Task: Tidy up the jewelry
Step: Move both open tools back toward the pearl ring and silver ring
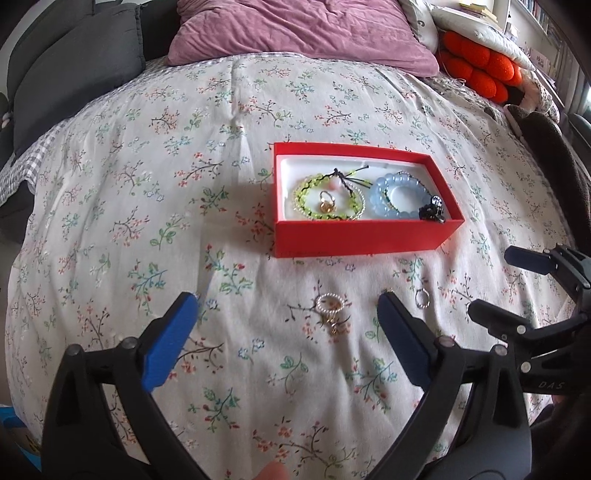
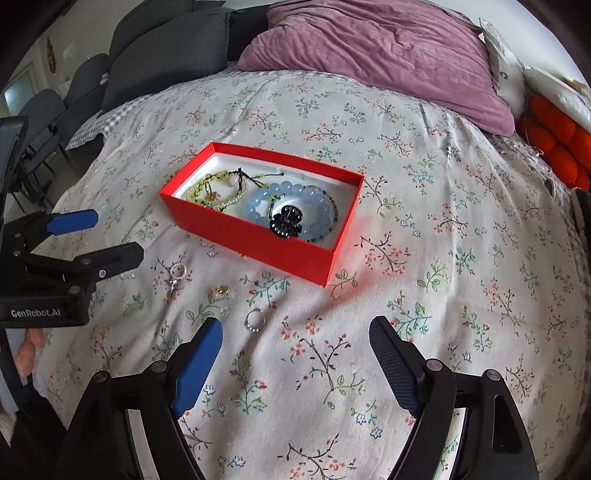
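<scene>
Both my grippers spread, empty: left gripper (image 1: 288, 306) over pearl ring (image 1: 330, 303), right gripper (image 2: 295, 332) near silver ring (image 2: 255, 319). Red box (image 1: 354, 236) beyond holds bracelets (image 1: 400, 197). Gold earring (image 2: 219, 291) loose on floral bedspread (image 1: 147, 192).

A mauve pillow (image 1: 303, 33) is lying at the head of the floral bedspread (image 1: 147, 184), orange cushions (image 1: 480, 68) sitting just beside it.
</scene>
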A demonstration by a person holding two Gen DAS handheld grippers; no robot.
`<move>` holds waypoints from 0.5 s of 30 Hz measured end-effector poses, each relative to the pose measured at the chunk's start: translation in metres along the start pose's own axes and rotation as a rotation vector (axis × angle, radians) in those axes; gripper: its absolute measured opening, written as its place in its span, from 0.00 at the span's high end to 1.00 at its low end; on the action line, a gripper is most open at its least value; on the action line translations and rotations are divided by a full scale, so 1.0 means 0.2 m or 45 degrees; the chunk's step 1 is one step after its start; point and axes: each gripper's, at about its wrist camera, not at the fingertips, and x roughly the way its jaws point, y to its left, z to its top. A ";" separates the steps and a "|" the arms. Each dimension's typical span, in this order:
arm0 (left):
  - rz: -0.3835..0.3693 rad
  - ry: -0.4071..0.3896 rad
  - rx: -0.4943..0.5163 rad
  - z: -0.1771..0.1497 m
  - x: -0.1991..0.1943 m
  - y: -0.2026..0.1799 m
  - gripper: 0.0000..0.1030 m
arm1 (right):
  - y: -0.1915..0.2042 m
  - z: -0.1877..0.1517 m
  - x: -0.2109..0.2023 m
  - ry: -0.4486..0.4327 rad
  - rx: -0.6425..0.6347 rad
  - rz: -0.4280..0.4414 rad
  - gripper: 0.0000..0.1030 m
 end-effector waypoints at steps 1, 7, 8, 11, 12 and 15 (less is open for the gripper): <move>0.001 0.001 0.001 -0.01 -0.01 0.01 0.05 | 0.01 -0.01 0.00 0.006 -0.006 0.002 0.19; -0.019 0.032 0.019 -0.09 -0.01 0.05 0.05 | 0.03 -0.07 0.02 0.047 -0.026 0.008 0.19; -0.024 0.040 0.020 -0.10 -0.01 0.06 0.05 | 0.03 -0.08 0.03 0.054 -0.032 0.005 0.19; -0.022 0.067 0.033 -0.15 0.01 0.09 0.05 | 0.04 -0.11 0.05 0.079 -0.049 0.005 0.19; -0.015 0.073 0.037 -0.17 0.02 0.11 0.05 | 0.04 -0.12 0.06 0.091 -0.049 0.005 0.19; -0.001 0.091 0.050 -0.20 0.03 0.14 0.05 | 0.05 -0.14 0.09 0.125 -0.049 -0.003 0.19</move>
